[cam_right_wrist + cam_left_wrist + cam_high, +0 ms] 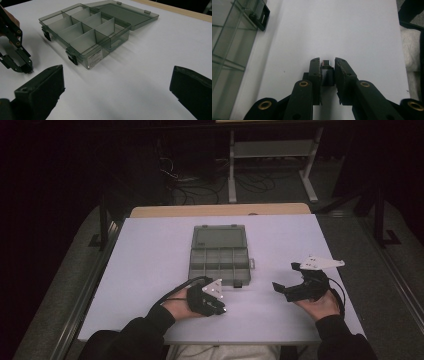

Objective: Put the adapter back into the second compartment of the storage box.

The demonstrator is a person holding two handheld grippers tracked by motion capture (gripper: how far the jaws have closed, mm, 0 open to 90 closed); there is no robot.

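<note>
A clear grey compartment box (220,252) lies open on the white table top (145,270), its lid folded back flat; its compartments (85,32) look bare. My left gripper (222,309) rests on the table just in front of the box's near left corner, shut on a small dark piece with a shiny end (326,63) that sits between its pads on the surface. From the right gripper view, the left gripper (26,68) touches down beside the box. My right gripper (286,276) stands open to the right of the box, with nothing between its jaws (117,95).
The box's black latches (259,16) face the near side. A wooden table edge (220,210) runs behind the white sheet. Beyond it are floor cables (200,185) and a metal shelf frame (272,150). Bare white surface lies between and around the hands.
</note>
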